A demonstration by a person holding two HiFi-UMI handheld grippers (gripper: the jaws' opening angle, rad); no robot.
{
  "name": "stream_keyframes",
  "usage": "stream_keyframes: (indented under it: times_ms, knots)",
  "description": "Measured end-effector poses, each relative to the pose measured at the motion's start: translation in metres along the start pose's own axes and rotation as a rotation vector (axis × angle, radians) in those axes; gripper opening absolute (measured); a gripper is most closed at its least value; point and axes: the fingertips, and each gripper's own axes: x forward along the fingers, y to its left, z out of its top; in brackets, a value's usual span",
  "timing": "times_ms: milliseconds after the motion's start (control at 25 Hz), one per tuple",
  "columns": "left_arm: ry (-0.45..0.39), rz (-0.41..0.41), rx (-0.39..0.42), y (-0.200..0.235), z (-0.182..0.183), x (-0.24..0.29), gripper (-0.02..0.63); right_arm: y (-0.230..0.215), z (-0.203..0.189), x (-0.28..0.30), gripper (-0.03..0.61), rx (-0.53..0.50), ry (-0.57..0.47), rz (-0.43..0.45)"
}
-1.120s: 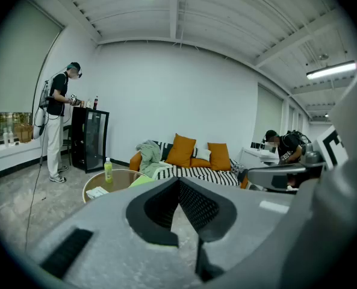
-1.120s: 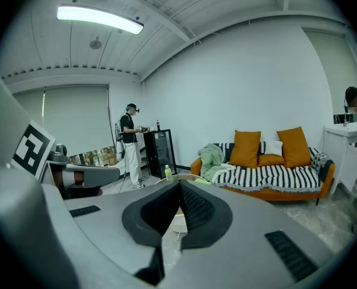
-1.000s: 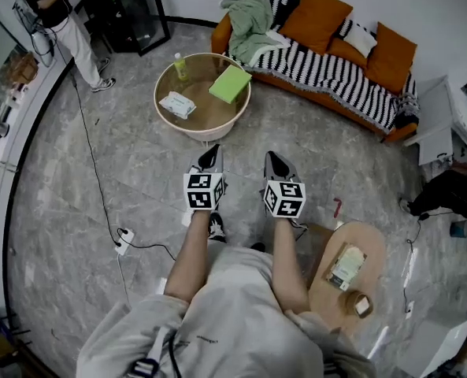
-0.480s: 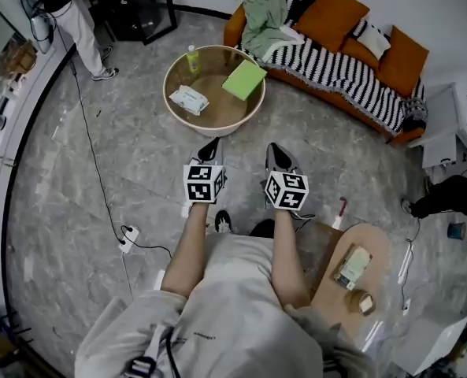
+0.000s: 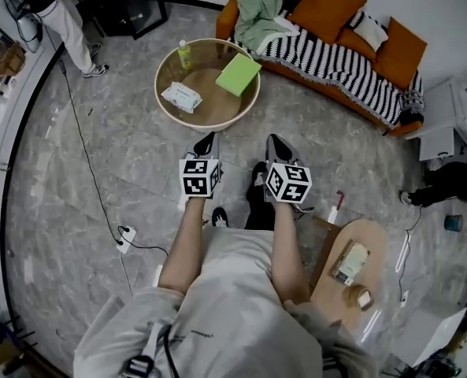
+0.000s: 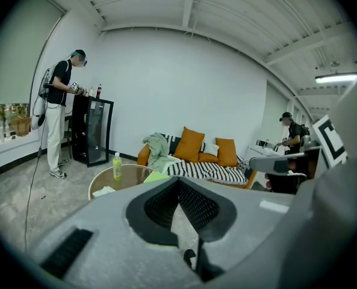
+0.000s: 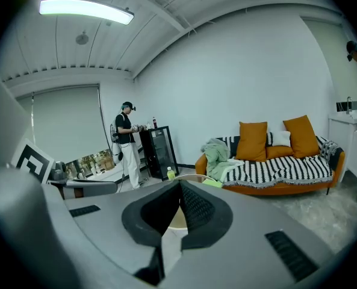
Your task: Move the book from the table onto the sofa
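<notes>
The green book (image 5: pixel 238 75) lies flat on the round glass table (image 5: pixel 164 101), at the side closest to the orange sofa (image 5: pixel 335 57) with its striped blanket. My left gripper (image 5: pixel 208 142) and right gripper (image 5: pixel 276 142) are held side by side above the floor, short of the table and pointing at it. Both are shut, with nothing between the jaws. In the left gripper view the book (image 6: pixel 156 176) shows just over the left gripper (image 6: pixel 179 182). The right gripper view shows the book (image 7: pixel 212 183) and the sofa (image 7: pixel 274 173) beyond the right gripper (image 7: pixel 180 184).
A bottle (image 5: pixel 185 53) and a white packet (image 5: pixel 180 96) share the table. A green cloth (image 5: pixel 254 10) and orange cushions lie on the sofa. A wooden side table (image 5: pixel 367 246) stands at the right. A power strip (image 5: pixel 124 235) with cable lies left. A person (image 5: pixel 48 14) stands far left.
The person carrying the grippers has stepped toward the round table, bringing both shut grippers forward together. The book has not moved.
</notes>
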Motion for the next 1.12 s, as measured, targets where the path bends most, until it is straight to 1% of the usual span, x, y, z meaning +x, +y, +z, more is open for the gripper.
stream_keyframes:
  times_ms: [160,240,360,440,560,680,760,840,960,1040,1120]
  knots:
    - [-0.011,0.020,0.003,0.006,0.017,0.026,0.009,-0.013,0.007,0.028,0.006,-0.009,0.023,0.011]
    - [-0.007,0.031,0.014,0.008,0.026,0.040,0.009,-0.023,0.016,0.044,0.006,0.004,0.027,0.012]
    - [0.015,0.029,0.053,0.012,0.041,0.067,0.009,-0.035,0.034,0.072,0.006,0.034,0.016,0.024]
    - [0.028,0.027,0.081,0.017,0.054,0.084,0.009,-0.044,0.046,0.093,0.006,0.026,0.018,0.026]
    - [0.020,0.038,0.112,0.018,0.082,0.109,0.009,-0.064,0.073,0.120,0.006,0.000,0.015,0.023]
    - [0.008,0.048,0.137,0.012,0.107,0.135,0.009,-0.087,0.101,0.140,0.006,-0.009,0.002,0.042]
    - [0.007,0.045,0.149,0.007,0.119,0.152,0.009,-0.101,0.111,0.152,0.006,-0.011,0.002,0.054]
    - [0.004,0.047,0.151,0.005,0.132,0.166,0.009,-0.113,0.118,0.162,0.006,0.004,0.003,0.065]
    - [-0.005,0.062,0.126,0.006,0.148,0.185,0.009,-0.129,0.121,0.178,0.006,0.029,0.019,0.083]
    - [-0.002,0.076,0.110,0.005,0.149,0.196,0.009,-0.143,0.117,0.186,0.006,0.047,0.037,0.087]
    - [0.011,0.093,0.102,0.002,0.145,0.208,0.009,-0.161,0.115,0.196,0.006,0.095,0.049,0.077]
